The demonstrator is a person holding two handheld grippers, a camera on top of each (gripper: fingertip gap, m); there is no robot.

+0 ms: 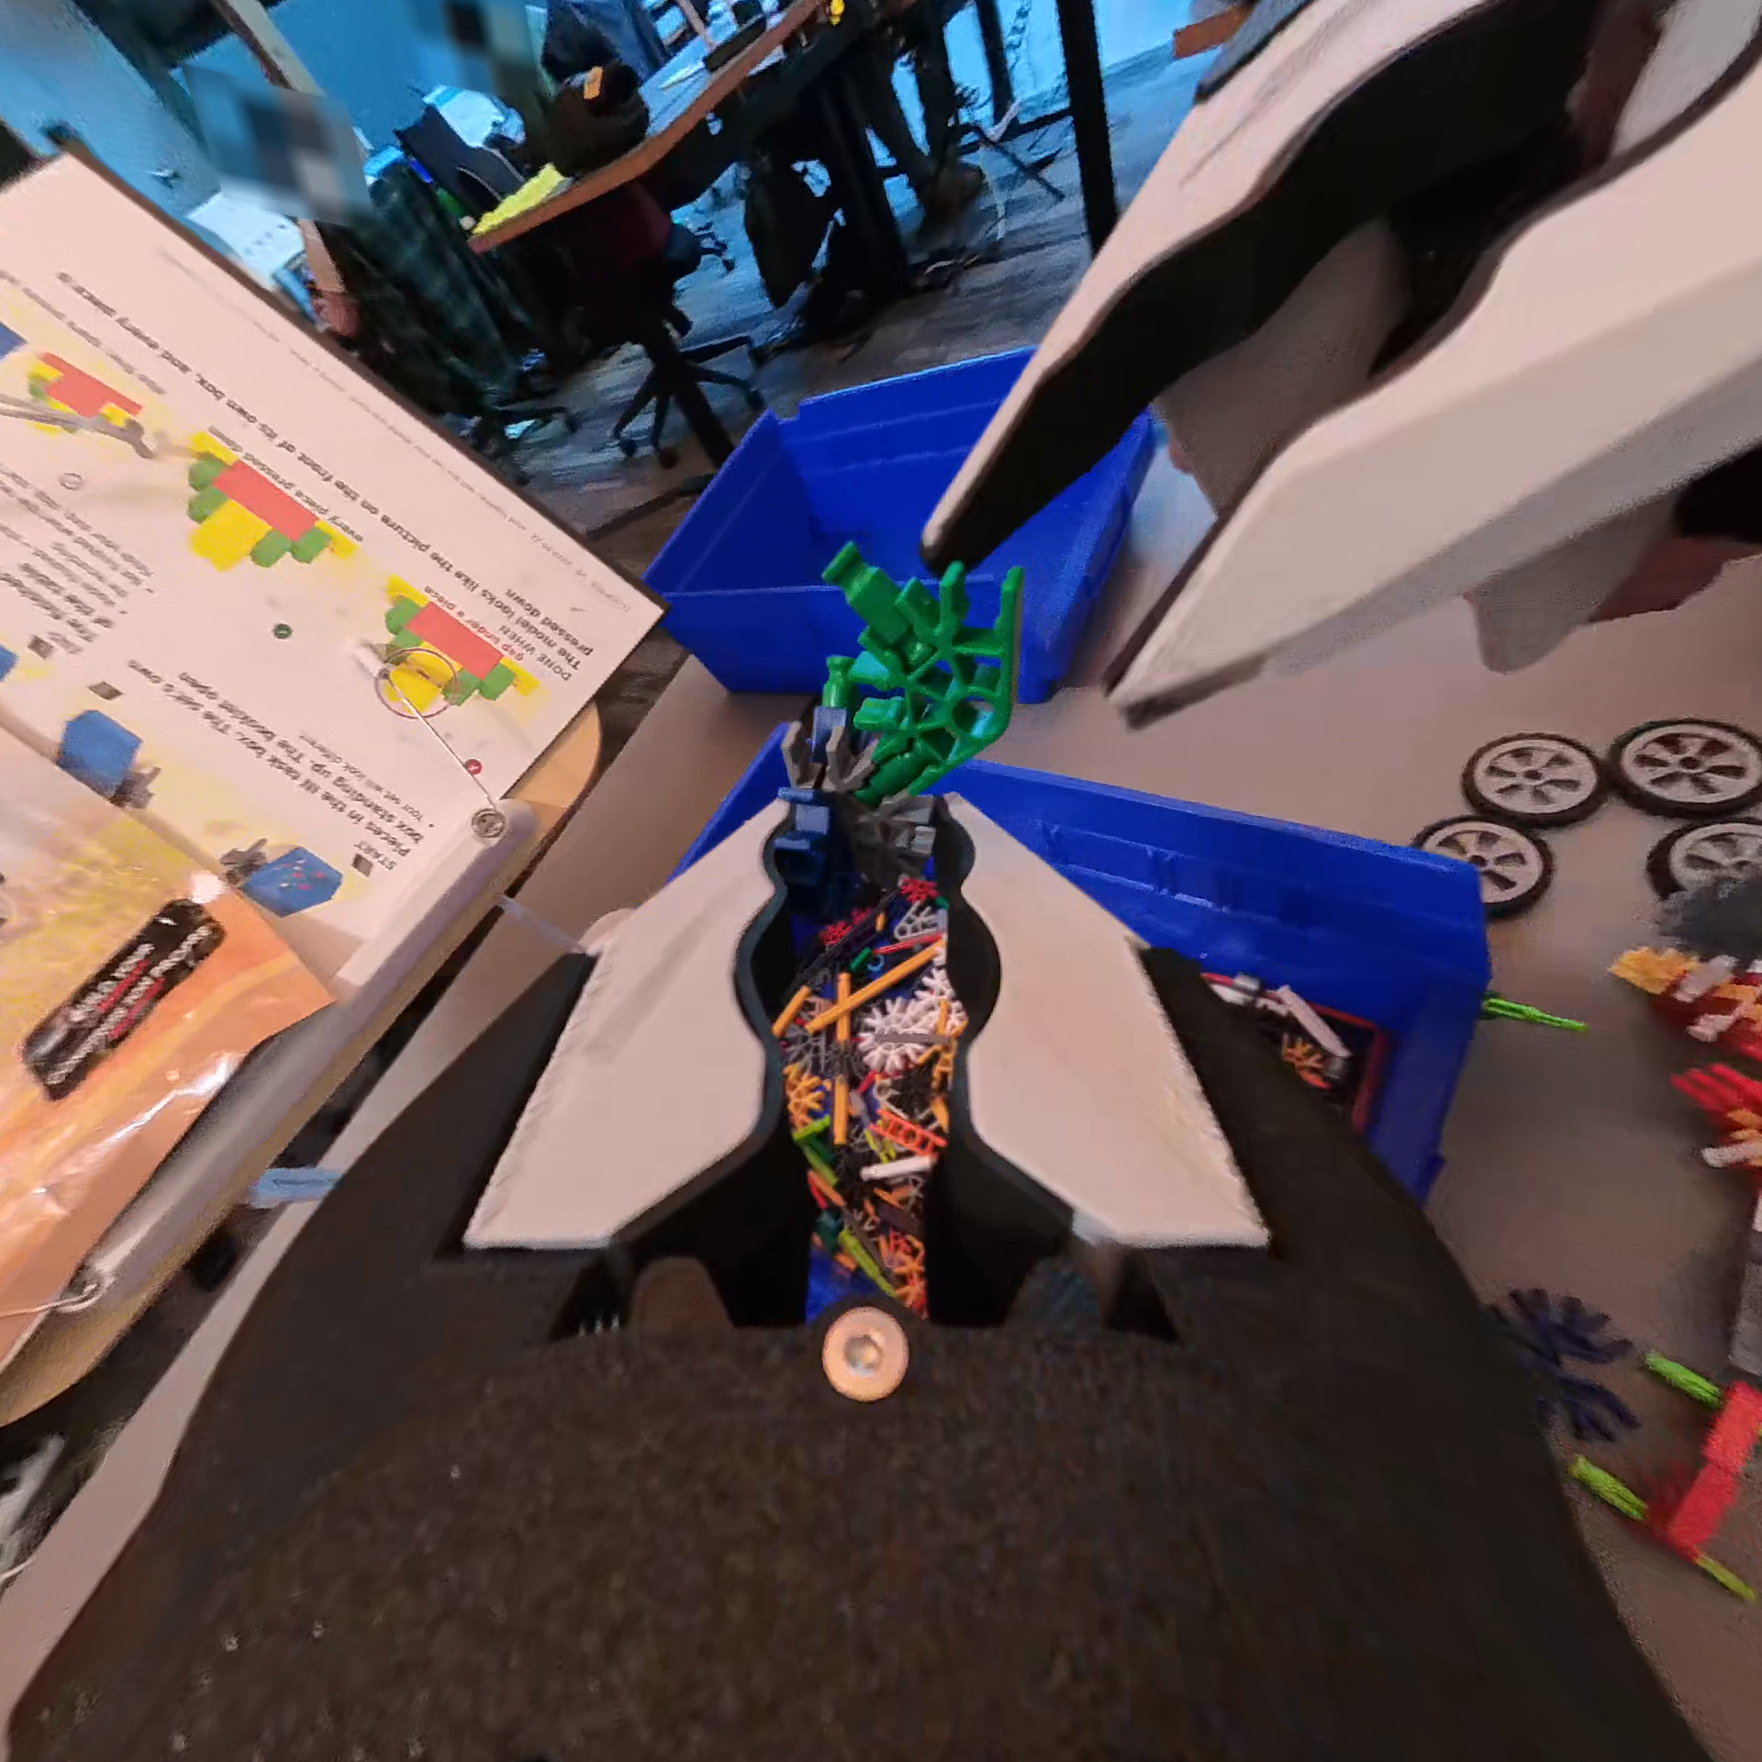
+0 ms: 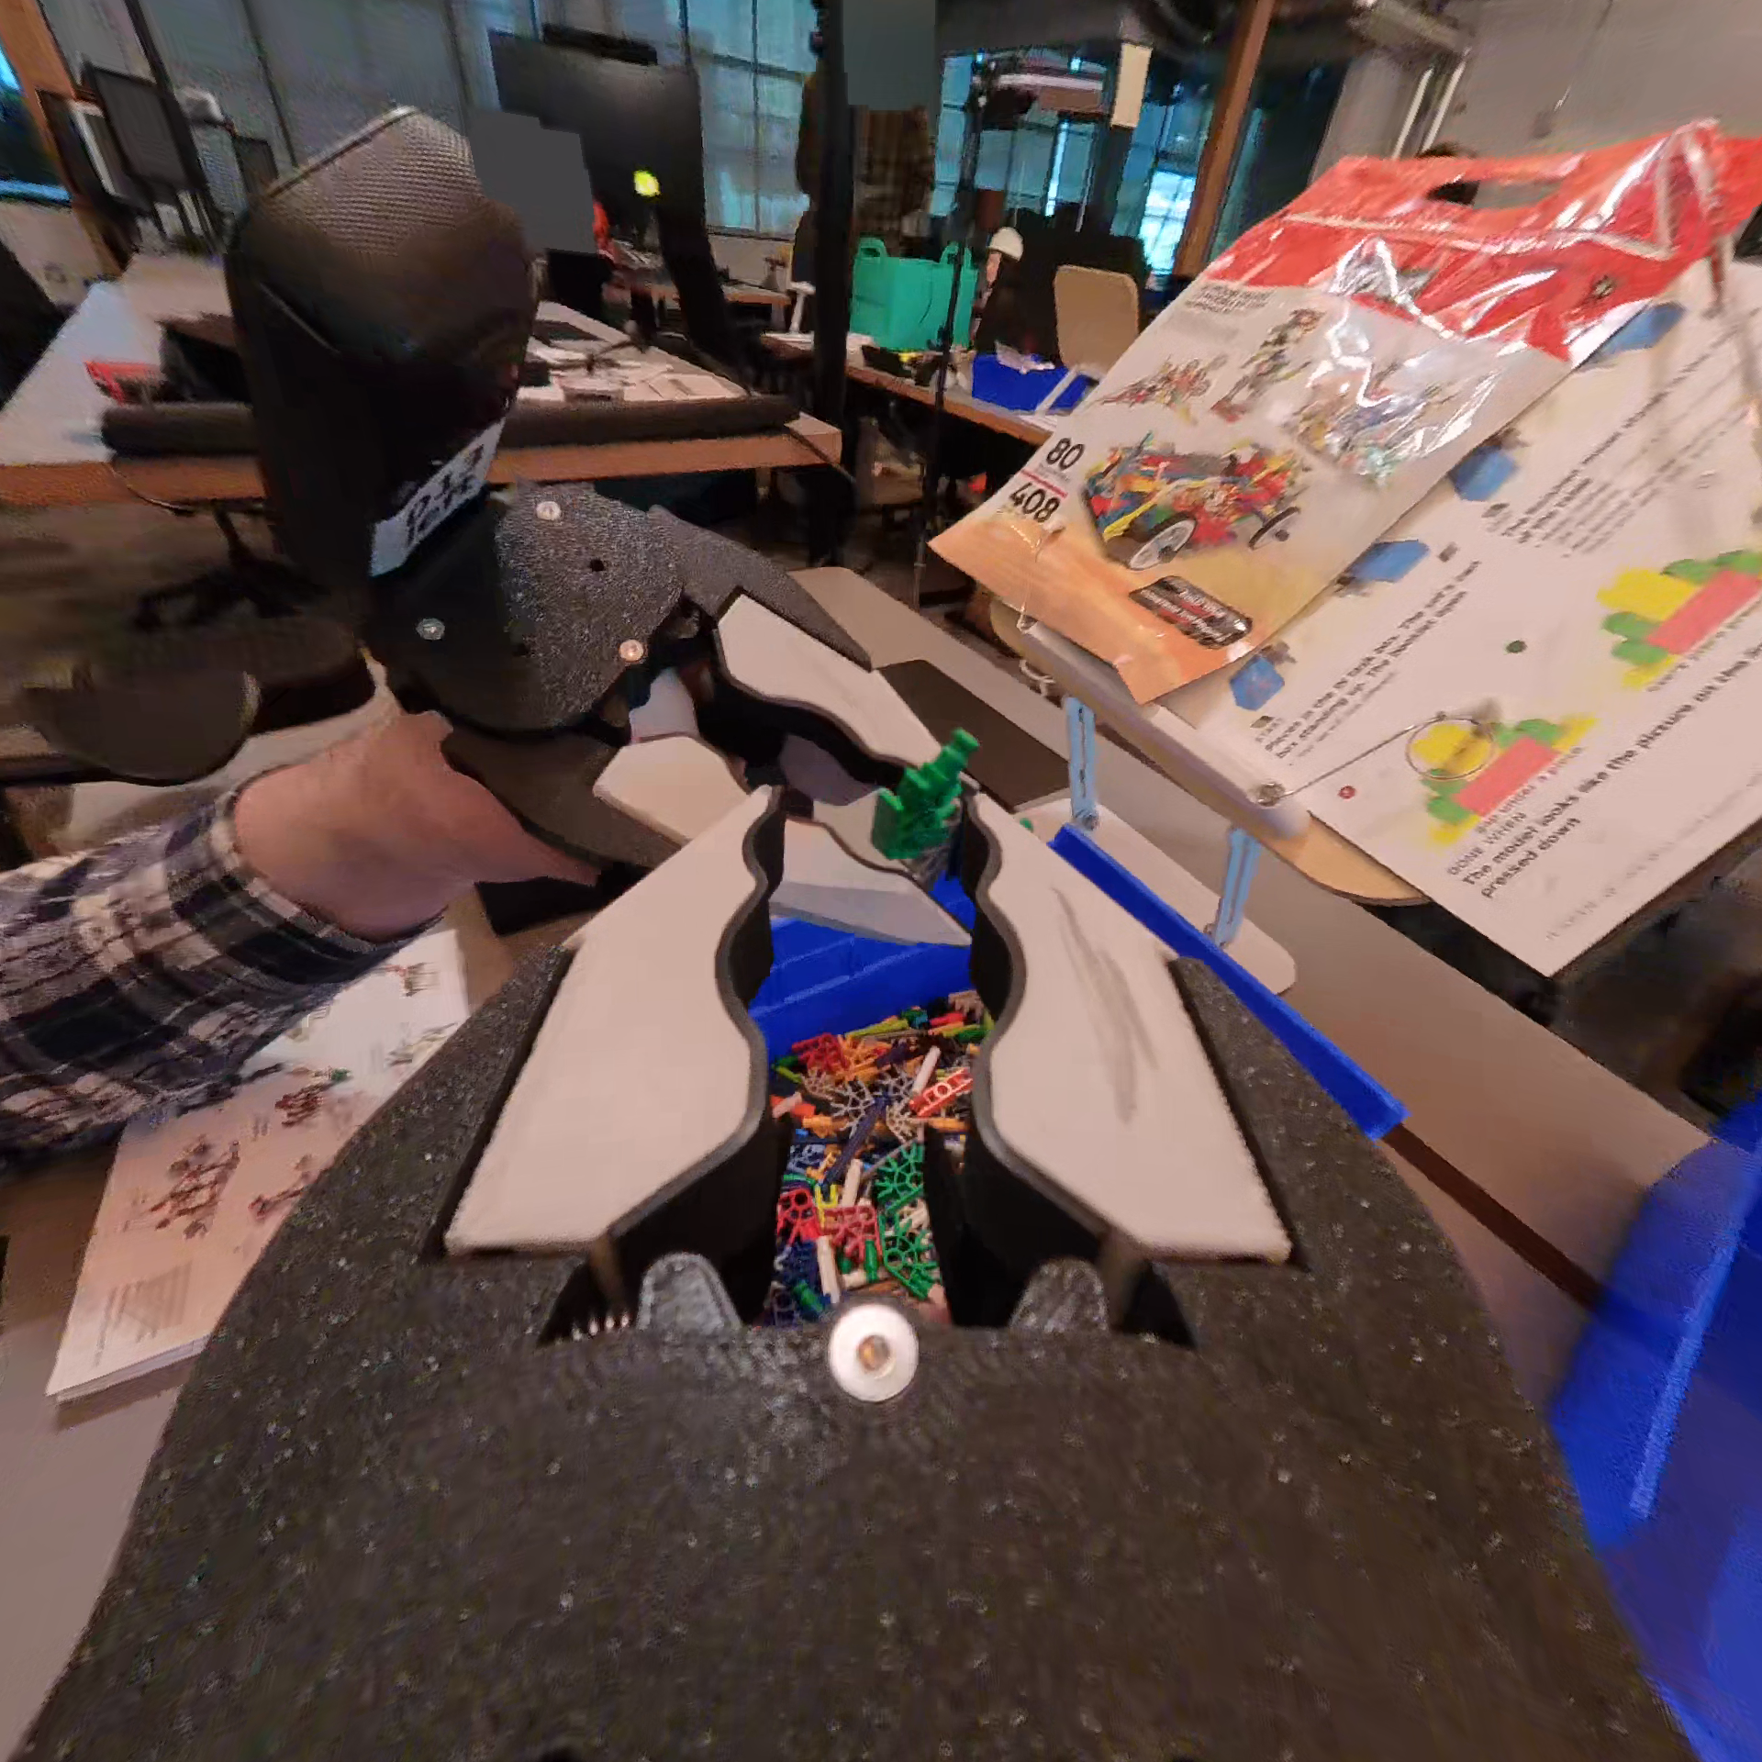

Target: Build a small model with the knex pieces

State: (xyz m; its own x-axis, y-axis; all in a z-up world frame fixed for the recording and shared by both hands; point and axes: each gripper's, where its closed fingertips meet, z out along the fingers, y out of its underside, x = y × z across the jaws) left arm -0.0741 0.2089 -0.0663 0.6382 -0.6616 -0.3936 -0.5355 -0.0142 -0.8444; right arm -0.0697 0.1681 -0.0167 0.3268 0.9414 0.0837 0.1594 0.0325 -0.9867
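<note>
While we held the left hand-held gripper (image 1: 863, 810) over the blue plastic bin of mixed small construction pieces (image 1: 1239, 887), its white fingers stood clamped together on a small cluster of grey and blue connector pieces (image 1: 839, 791) with a green fan-shaped plastic connector (image 1: 930, 686) sticking up out of the tips. We judged that the grip served best pinched low on the grey part, leaving the green fan free and steady, with no twisting that might pop the snapped joints apart.

We had the right hand-held gripper (image 2: 872, 810) brought in from the side, its fingers set apart with a clear gap between the tips, and the green connector sat right at that gap; from the left wrist view one white fingertip (image 1: 944, 539) hung just above the top edge of the green piece, whether touching it we could not tell. To do this well, we thought, the two tools should meet squarely and close slowly.

Our left hand (image 2: 381, 820), in a plaid sleeve, wrapped the black handle from below, wrist roughly level, tool pointing across toward the right one. A second, emptier blue bin (image 1: 858, 534) stood just behind, an angled white instruction sheet (image 1: 286, 477) rose beside the bins, and grey spoked wheels (image 1: 1535, 777) lay on the table nearby
</note>
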